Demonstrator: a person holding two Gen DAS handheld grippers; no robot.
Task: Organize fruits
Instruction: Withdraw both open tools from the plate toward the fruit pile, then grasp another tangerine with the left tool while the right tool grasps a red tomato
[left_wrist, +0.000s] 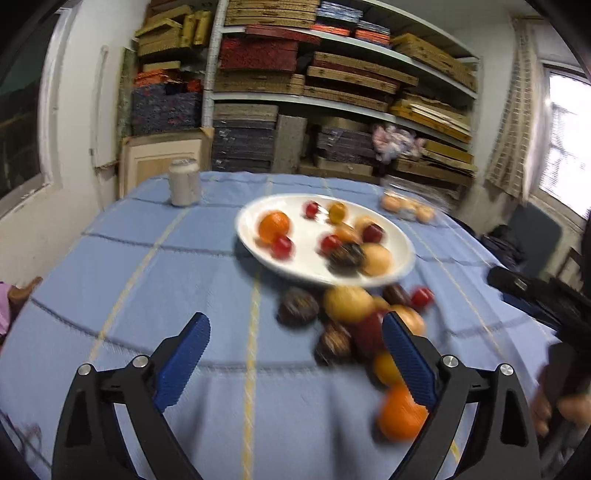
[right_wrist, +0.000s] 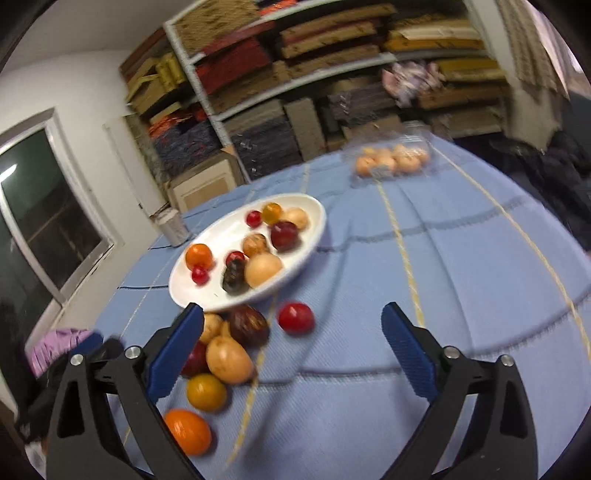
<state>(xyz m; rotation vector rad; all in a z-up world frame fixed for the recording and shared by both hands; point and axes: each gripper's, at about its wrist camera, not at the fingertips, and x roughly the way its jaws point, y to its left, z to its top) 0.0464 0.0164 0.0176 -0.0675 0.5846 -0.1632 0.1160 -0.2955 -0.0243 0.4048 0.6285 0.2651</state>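
Blue-clothed table (right_wrist: 461, 258), white plate (right_wrist: 207, 295), loose fruits (right_wrist: 229, 360), jar (left_wrist: 183, 182)

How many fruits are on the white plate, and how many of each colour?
On the white plate:
orange fruit: 1
small bright red fruits: 3
dark red fruit: 1
small yellow-orange fruit: 1
tan fruits: 3
dark brown fruit: 1
Total: 10
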